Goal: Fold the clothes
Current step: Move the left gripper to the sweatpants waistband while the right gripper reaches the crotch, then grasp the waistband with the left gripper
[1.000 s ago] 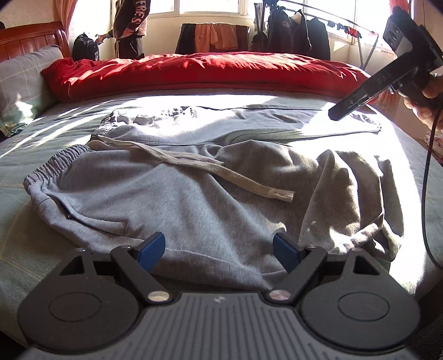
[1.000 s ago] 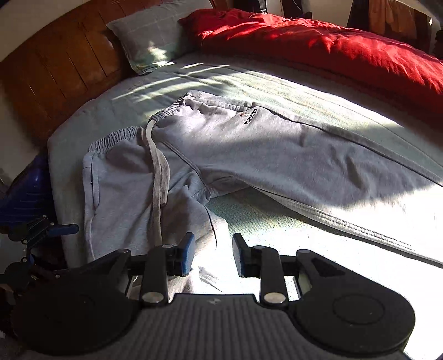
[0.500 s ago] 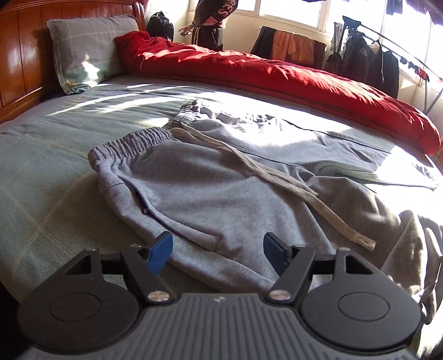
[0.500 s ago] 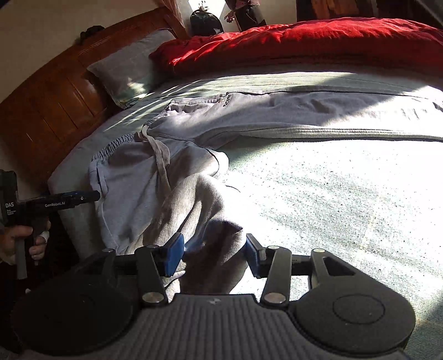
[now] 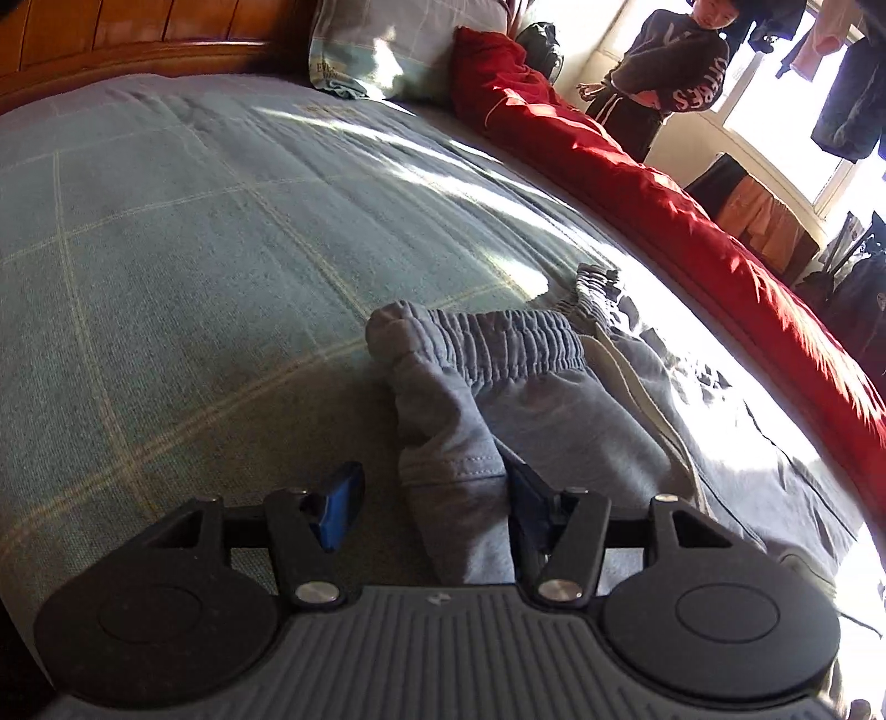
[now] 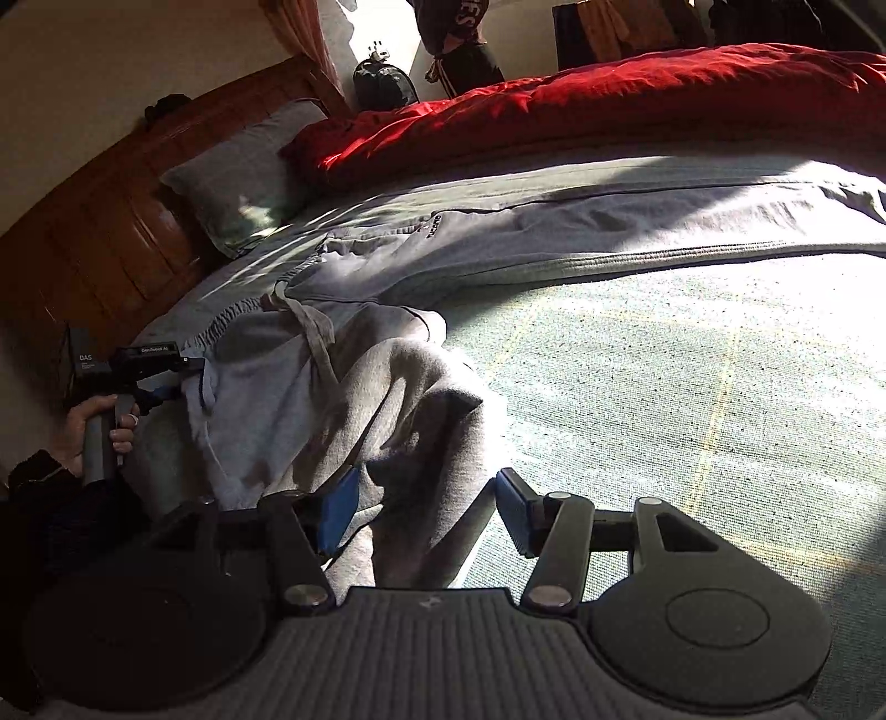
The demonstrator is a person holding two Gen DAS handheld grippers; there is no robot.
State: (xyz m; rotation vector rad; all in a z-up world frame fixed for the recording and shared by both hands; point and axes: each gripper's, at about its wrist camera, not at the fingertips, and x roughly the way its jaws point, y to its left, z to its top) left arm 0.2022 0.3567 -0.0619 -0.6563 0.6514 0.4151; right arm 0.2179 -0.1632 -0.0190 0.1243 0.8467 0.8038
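Grey sweatpants (image 5: 554, 410) lie on the bed, with an elastic waistband (image 5: 498, 338) and a pale drawstring (image 6: 313, 327). My left gripper (image 5: 437, 504) is open at the waistband's near corner; a fold of grey cloth sits between its blue pads, against the right one. In the right wrist view the far leg (image 6: 609, 221) lies stretched flat and the near leg (image 6: 398, 399) is bunched up. My right gripper (image 6: 426, 504) is open with that bunched leg cloth between its pads. The left gripper also shows in the right wrist view (image 6: 166, 376), held in a hand.
The bed has a green plaid cover (image 5: 166, 249) and a wooden headboard (image 6: 111, 221). A grey pillow (image 5: 387, 50) and a red duvet (image 5: 664, 210) lie along the far side. A person (image 5: 664, 72) stands by the window. Clothes hang on a rack (image 5: 847, 83).
My left gripper has moved left to the waistband corner, and cloth now sits between its pads. My right gripper has pushed further into the bunched leg. Both stay open.
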